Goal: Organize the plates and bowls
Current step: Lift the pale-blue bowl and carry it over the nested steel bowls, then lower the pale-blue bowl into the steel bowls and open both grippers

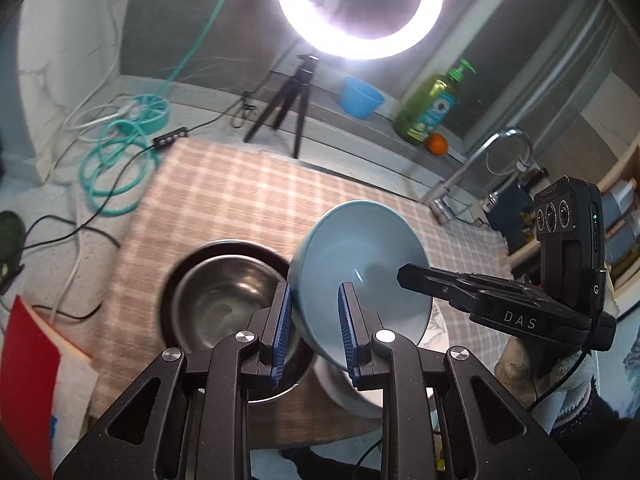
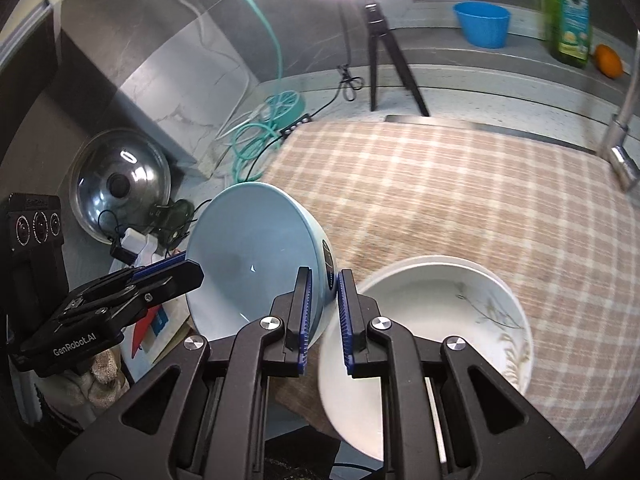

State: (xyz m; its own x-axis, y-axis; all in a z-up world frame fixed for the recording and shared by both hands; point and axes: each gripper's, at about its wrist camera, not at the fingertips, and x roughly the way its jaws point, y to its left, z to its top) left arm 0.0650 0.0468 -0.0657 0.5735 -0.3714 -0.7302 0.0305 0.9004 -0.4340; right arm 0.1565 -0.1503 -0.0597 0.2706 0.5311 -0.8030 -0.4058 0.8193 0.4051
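Two grippers pinch one tilted light-blue bowl (image 2: 256,256) by opposite rims: left gripper (image 1: 314,330), right gripper (image 2: 322,314), above the checked cloth (image 2: 460,184). Lower it level, probably into the steel bowl (image 1: 228,292), releasing one side before the other.

Lit ring light (image 1: 360,8) on a black tripod (image 1: 290,100) at the back of the desk (image 1: 100,248), glare strong. Checked beige cloth (image 2: 460,200) covers the desk middle. Grey marble-veined wall (image 2: 168,60) behind. Back ledge carries a blue tub (image 2: 482,24), green soap bottle (image 1: 430,108), an orange (image 1: 436,143). Chrome faucet (image 1: 480,160) right. Teal hose (image 1: 116,160) coiled left.
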